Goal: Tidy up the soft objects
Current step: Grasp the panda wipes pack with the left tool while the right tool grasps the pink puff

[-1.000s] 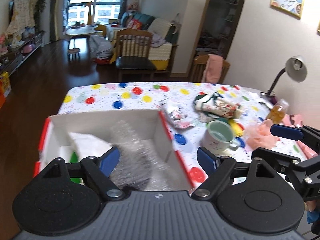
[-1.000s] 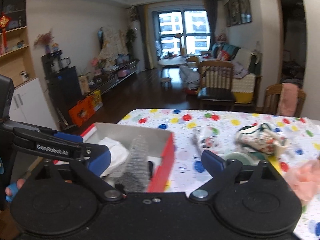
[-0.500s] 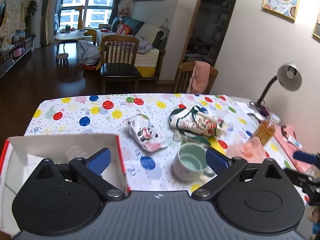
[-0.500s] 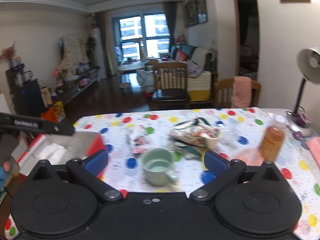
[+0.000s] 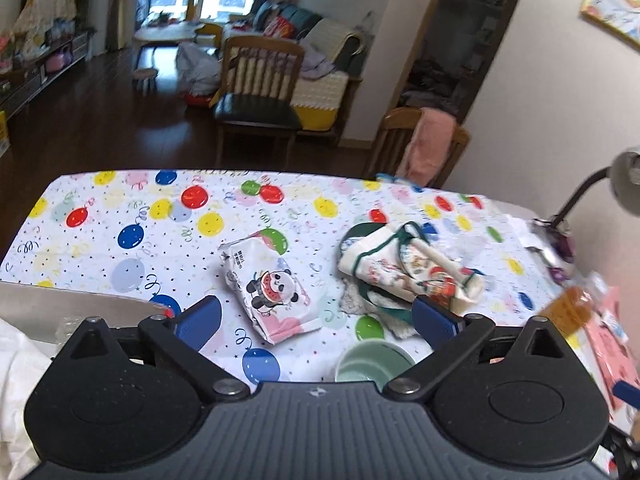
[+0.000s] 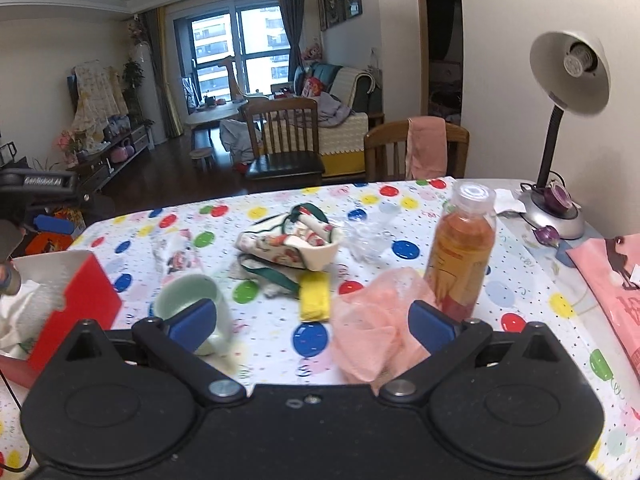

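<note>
My left gripper is open and empty over the balloon-print table. Just beyond its fingers lie a panda-print tissue pack and a bundled printed cloth bag. The red-and-white box sits at the lower left with white cloth inside. My right gripper is open too, with nothing pressed between its pads. A crumpled pink mesh cloth lies on the table by its right finger, and a yellow sponge lies a little further off. The red box is at the left.
A green mug stands near the right gripper's left finger. An orange drink bottle stands upright behind the pink cloth. Clear crumpled plastic, a desk lamp and a pink bag fill the right side. Two chairs stand beyond the table.
Both grippers have swung right, away from the box and over the middle of the table. The left jaws, earlier around bubble wrap in the box, have widened and hold nothing.
</note>
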Demonstrator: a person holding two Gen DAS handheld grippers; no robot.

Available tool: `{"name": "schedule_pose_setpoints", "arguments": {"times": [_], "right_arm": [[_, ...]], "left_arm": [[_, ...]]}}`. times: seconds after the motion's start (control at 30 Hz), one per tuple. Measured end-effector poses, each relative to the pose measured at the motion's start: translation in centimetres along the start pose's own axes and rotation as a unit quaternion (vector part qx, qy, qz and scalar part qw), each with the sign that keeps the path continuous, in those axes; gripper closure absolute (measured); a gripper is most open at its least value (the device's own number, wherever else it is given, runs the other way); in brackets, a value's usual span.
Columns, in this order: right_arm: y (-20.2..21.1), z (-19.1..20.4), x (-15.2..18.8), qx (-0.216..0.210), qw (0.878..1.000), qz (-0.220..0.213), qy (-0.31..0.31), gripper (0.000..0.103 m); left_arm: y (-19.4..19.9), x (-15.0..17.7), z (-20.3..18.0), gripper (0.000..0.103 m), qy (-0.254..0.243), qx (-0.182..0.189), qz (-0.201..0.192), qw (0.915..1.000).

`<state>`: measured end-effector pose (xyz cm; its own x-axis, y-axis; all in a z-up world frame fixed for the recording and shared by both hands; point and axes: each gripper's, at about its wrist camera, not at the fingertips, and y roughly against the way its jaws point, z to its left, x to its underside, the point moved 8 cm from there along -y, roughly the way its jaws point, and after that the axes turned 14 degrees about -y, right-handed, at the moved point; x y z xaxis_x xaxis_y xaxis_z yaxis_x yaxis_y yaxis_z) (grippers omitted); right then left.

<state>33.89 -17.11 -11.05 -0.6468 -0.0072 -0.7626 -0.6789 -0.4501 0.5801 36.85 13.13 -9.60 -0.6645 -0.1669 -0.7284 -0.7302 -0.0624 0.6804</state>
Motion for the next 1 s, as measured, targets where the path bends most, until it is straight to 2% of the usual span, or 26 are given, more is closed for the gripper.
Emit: {"name": "schedule_pose_setpoints", "arguments": {"times": [0.27, 0.53, 0.83, 1.0], "right_arm": [[-2.6, -3.6, -0.3, 0.005, 1.0, 0.02, -0.017, 0.001], [-5.6, -5.4, -0.3, -0.001, 0.999, 0.04, -0.03, 0.001], [-9.3, -6.7, 0.1, 0.001, 0.996, 0.066, -0.052, 0.001], [-11.7, -7.6, 0.7, 0.012, 0.994, 0.079, -0.08, 0.001]], "left_arm": [[-6.2, -1.2, 0.4, 0.001, 0.028, -0.033, 0.05, 0.9978], [-11.4, -1.6, 1.6, 0.001, 0.041, -0.069, 0.082, 0.9934], [-16.9, -0.9, 3.4, 0.001, 0.054, -0.118, 0.123, 0.984], [-19.0, 0.0, 4.2, 0.001, 0.067, -0.126, 0.135, 0.9805]]}}
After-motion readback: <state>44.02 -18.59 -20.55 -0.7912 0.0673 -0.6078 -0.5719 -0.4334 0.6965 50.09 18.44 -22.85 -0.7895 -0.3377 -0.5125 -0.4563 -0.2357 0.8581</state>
